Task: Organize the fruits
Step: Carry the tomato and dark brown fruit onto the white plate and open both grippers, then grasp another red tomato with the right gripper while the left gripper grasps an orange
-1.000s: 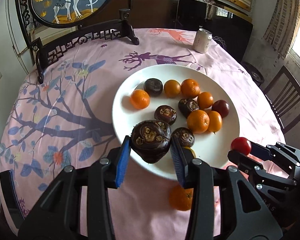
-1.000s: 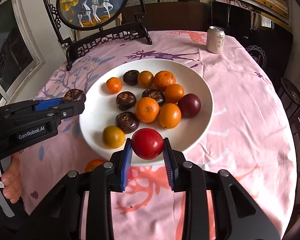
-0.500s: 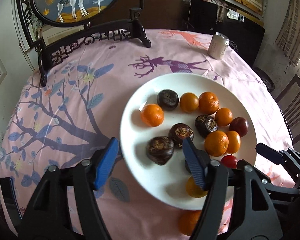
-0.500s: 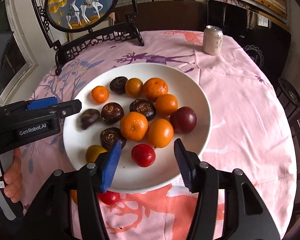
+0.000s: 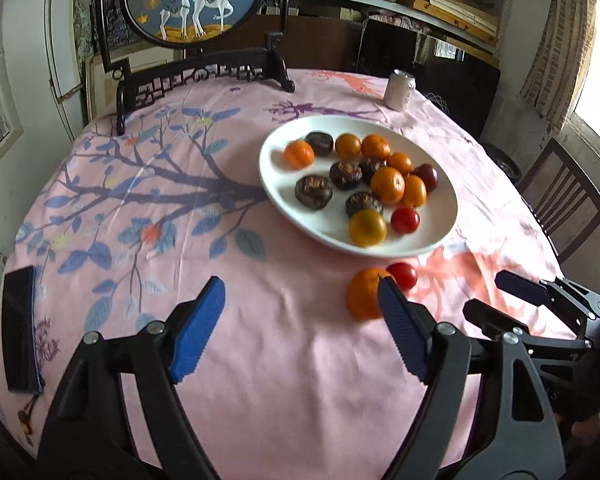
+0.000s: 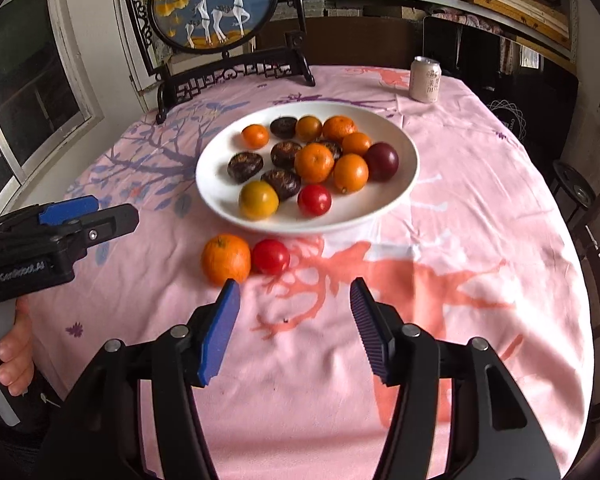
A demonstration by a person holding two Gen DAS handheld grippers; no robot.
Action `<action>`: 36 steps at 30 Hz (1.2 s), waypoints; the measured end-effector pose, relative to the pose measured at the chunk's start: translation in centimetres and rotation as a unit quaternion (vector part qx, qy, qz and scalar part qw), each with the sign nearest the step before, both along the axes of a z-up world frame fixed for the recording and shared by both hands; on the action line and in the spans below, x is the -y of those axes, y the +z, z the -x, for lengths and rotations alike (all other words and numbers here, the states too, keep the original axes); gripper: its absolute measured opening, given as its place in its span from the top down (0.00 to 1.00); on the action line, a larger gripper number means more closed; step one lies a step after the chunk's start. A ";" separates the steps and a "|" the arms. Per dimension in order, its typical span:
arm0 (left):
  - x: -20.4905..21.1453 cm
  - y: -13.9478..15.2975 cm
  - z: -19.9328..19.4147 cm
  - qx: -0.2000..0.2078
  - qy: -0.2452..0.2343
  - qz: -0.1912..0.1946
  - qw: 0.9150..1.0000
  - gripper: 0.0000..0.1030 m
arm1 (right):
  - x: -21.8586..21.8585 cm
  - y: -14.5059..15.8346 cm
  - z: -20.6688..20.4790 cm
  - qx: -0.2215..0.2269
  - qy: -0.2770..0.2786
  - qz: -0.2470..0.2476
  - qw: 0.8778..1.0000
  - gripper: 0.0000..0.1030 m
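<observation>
While each hand-held gripper [image 5: 300, 320] [image 6: 294, 316] gapes empty, orange [image 6: 226, 258] touches tomato [image 6: 271, 256]; plate [image 6: 220, 208] beyond.

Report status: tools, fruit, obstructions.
Left tool open, empty; right tool open, empty. Orange and tomato on cloth, touching, just short of plate. Nothing blocking them.

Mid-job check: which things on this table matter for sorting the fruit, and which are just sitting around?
Job:
white plate holding fruit
loose orange on the cloth
loose red fruit touching it
left tool, open
right tool, open

Lying about:
drink can
deer screen
dark case
</observation>
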State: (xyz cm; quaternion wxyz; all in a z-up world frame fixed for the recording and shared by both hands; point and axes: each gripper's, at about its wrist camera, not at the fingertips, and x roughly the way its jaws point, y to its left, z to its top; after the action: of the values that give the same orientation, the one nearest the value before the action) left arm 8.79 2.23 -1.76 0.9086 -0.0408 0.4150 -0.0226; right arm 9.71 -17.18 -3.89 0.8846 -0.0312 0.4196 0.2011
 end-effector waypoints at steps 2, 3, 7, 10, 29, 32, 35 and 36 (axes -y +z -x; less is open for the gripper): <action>-0.3 -0.9 0.6 -0.011 0.000 0.001 1.000 0.22 | -0.6 -1.0 -0.2 -0.012 0.003 0.009 1.000 0.44; -0.5 -1.1 0.9 -0.013 0.005 0.000 1.000 0.22 | -0.8 -1.3 -0.4 -0.014 0.006 0.010 1.000 0.44; -1.8 -1.3 1.7 -0.015 0.018 0.015 1.000 0.22 | -1.6 -2.2 -1.4 -0.007 0.016 0.015 1.000 0.44; -2.5 -1.2 2.1 -0.014 0.025 0.019 0.999 0.22 | -2.1 -3.3 -2.7 -0.024 0.019 0.021 0.999 0.50; -1.2 -2.4 1.2 -0.038 -0.003 0.029 0.999 0.22 | -2.7 -3.1 -3.3 -0.024 0.013 0.024 0.999 0.72; 1.1 -3.0 0.1 -0.049 -0.021 0.019 0.998 0.22 | 0.1 -2.2 -1.9 -0.019 -0.009 0.003 1.000 0.72; 3.6 -4.0 -1.6 -0.061 -0.036 0.005 0.997 0.22 | 2.3 -2.1 -1.0 -0.018 -0.026 -0.009 0.999 0.72; 4.3 -4.3 -2.1 -0.064 -0.038 -0.001 0.997 0.22 | 3.0 -2.1 -0.8 -0.018 -0.031 -0.013 0.999 0.72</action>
State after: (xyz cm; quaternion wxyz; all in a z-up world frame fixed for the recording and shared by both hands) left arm 10.89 -2.06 -6.06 0.8787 -0.0252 0.4738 -0.0538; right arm 10.53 -20.16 -6.02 0.8831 -0.0035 0.4334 0.1797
